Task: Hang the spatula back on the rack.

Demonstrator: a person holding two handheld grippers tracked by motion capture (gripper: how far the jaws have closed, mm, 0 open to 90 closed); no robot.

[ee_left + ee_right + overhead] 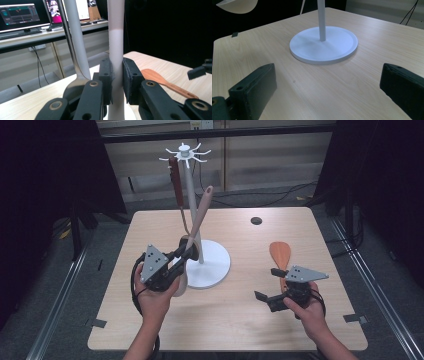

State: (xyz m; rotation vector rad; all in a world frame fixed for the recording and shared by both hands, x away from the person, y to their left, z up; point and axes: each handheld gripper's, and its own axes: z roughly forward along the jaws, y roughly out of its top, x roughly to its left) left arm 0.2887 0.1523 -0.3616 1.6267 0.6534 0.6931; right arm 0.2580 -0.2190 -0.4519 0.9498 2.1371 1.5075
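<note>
While both forearms reach in over the near table edge, the right gripper [268,300] hovers low with jaws spread wide, nothing between them. Further in, the left gripper [186,253] is clamped on a pale spatula [199,222] beside the white hanging stand [212,265]. A wooden spatula [280,256] lies flat on the table [235,320].

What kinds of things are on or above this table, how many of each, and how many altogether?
White stand: 1
Brown-handled utensil hanging on it: 1
Pale utensil in the left gripper: 1
Orange spatula lying flat: 1
Total: 4
</note>
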